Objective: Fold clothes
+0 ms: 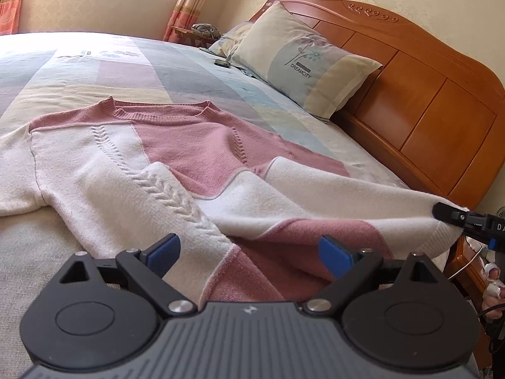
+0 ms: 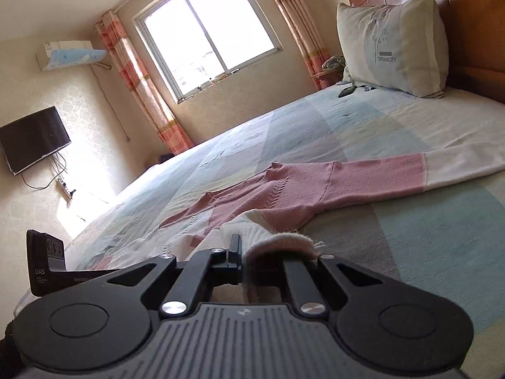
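We hold the pink-and-white sweater (image 1: 195, 145) by its hem corner, right gripper (image 2: 277, 252) jaws pinching it to fold toward the collar, left gripper (image 1: 249, 252) jaws spread over the hem.

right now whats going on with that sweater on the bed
A person is folding a pink and white sweater spread on the bed, using two handheld grippers. The right gripper is shut on the sweater's hem corner and holds it lifted off the bed. The left gripper hangs open over the lower hem, gripping nothing. The rest of the sweater lies flat.
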### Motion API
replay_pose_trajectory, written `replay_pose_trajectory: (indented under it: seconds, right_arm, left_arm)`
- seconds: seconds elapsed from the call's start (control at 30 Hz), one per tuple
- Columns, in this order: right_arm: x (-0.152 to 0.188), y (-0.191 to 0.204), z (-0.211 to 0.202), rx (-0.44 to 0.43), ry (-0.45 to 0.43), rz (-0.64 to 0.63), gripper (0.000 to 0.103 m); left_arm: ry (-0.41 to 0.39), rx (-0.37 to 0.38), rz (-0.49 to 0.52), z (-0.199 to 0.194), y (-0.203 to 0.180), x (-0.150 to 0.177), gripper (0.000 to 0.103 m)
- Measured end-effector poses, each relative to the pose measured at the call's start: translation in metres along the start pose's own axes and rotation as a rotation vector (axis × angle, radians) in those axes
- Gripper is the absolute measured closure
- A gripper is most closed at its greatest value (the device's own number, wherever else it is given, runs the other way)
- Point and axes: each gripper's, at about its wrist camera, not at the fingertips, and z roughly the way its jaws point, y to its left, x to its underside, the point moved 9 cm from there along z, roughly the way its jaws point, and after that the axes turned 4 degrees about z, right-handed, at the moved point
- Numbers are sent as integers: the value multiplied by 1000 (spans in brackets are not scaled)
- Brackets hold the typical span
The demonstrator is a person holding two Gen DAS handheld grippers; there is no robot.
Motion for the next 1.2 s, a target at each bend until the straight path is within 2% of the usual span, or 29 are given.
replay_pose_trajectory:
  seconds: [0.17,0.27,0.3,0.4,0.47,0.5,0.57,0.63,0.73,0.9,1.03,1.1,1.2]
  right_arm:
    - [-2,-37,-26,152,-22,21,94]
    - [11,-70,-26,294,53,43,91]
    - [16,-78,-27,334,75,38,86]
    - [24,-83,-29,404,111,-5,84]
    - [24,-70,-31,404,105,-71,82]
    - [22,-59,-31,393,105,-114,77]
    - [21,-30,-26,361,105,-224,65]
    - [24,4,-17,305,117,-347,40]
    - [50,57,9,218,170,-555,26]
    - [112,125,57,149,248,-925,18]
    - [157,148,91,144,289,-1141,18]
    - [167,151,105,168,285,-1233,18]
    - [164,156,115,193,236,-1370,17]
  left_arm:
    - [-8,-8,-21,-4,5,-2,9]
    - [2,-44,-36,-5,13,-2,9]
    - [9,-51,-42,-6,16,-2,9]
    - [33,-67,-58,-7,24,0,8]
    - [61,-74,-59,-7,27,3,8]
    - [76,-79,-57,-6,28,5,8]
    - [106,-87,-51,-5,31,9,8]
    - [136,-96,-45,-4,34,14,7]
    - [152,-117,-57,-4,43,20,7]
    - [141,-147,-103,-11,63,22,7]
    - [113,-167,-129,-18,75,17,7]
    - [102,-166,-145,-20,79,14,7]
    - [92,-162,-159,-21,84,12,7]
